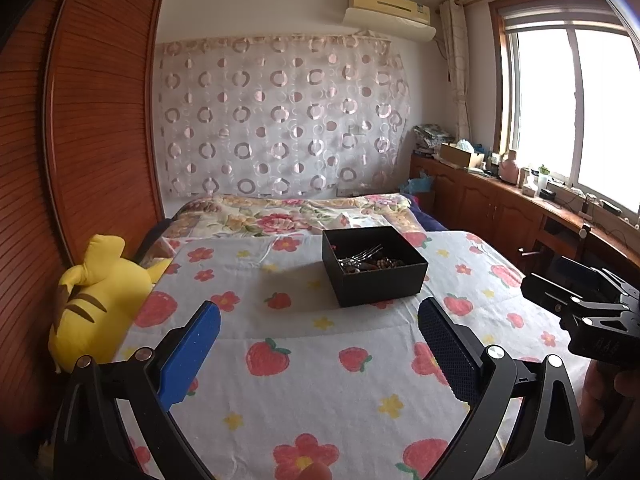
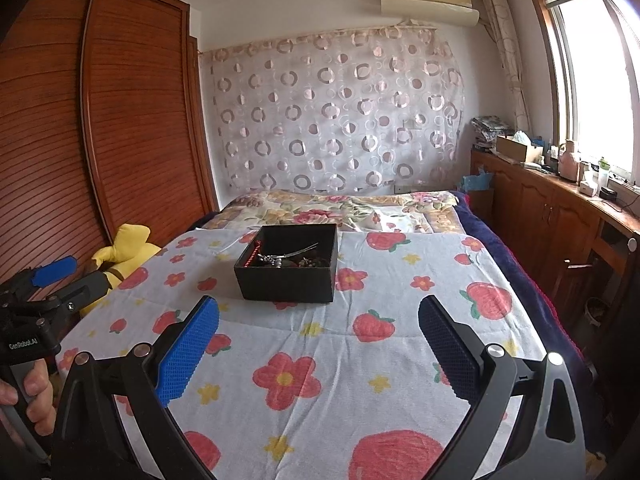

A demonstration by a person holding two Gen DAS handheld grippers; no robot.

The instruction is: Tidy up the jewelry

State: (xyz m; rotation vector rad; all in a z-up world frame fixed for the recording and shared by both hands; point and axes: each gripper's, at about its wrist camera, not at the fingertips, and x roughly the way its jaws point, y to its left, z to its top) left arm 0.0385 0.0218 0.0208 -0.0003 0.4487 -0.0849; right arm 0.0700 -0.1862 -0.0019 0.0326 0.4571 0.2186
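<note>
Black jewelry box (image 1: 374,265) sits mid-bedspread (image 1: 304,360), long axis toward headboard curtain (image 1: 280,116); contents tangled. Left gripper (image 1: 318,320) and right gripper (image 2: 318,318) wide open, empty, short of box

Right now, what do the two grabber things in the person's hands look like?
Both look alike. The left gripper and the right gripper each have a black frame with curved arms and round silver bolts. Their fingers wear bright blue bumpy pads. White lettering reading GenRobot.AI marks the left one's black body, and a bare hand holds its grey handle.
</note>
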